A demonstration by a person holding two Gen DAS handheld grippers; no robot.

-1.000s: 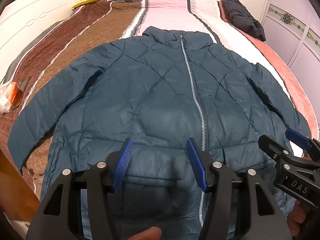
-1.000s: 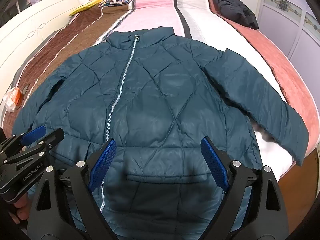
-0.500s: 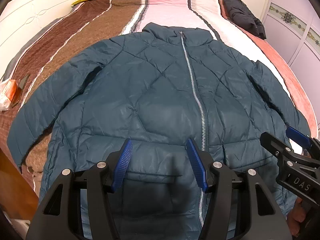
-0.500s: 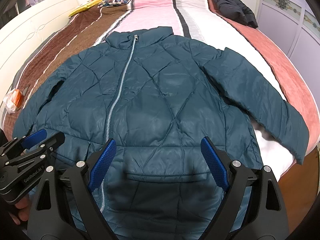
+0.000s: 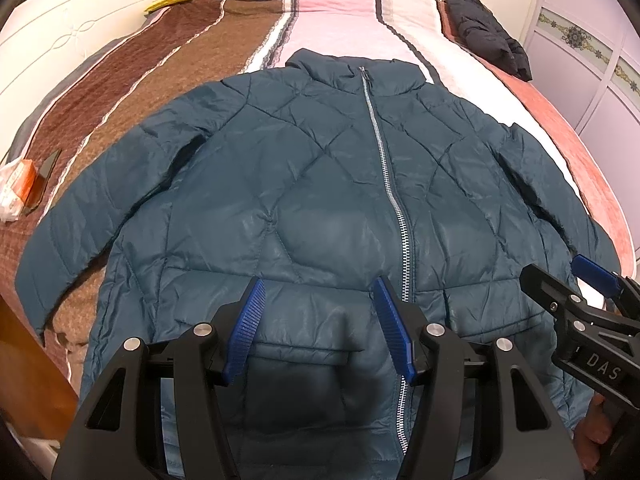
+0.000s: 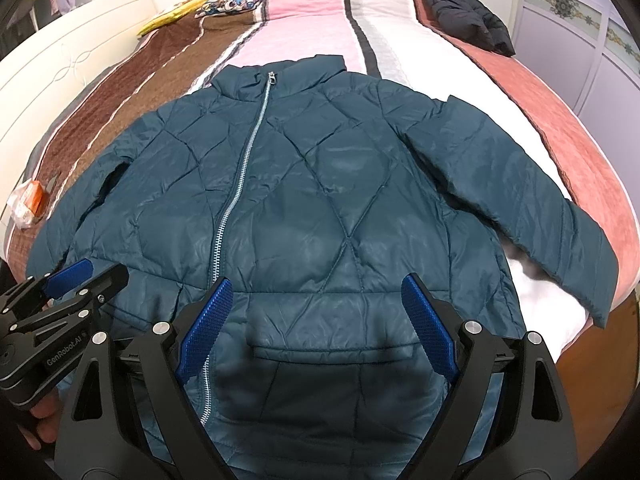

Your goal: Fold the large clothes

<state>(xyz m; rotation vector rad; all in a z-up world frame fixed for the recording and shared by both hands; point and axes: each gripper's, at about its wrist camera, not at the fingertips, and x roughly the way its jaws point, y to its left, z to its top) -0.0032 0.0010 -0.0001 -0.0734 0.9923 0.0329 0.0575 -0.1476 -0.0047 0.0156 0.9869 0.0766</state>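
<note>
Left wrist view: teal quilted jacket (image 5: 320,200) lies flat, front up, zipped, across the centre of the frame on the striped bedspread (image 5: 192,64), both sleeves spread outward. No fold is visible; judged at the start, with sleeves and body all left to fold. Left gripper (image 5: 318,324) hovers over the hem at lower centre, jaws spread, holding nothing. Right gripper (image 6: 318,324) likewise spread and empty above the pocket. A dark garment (image 5: 486,36) lies at upper right.
</note>
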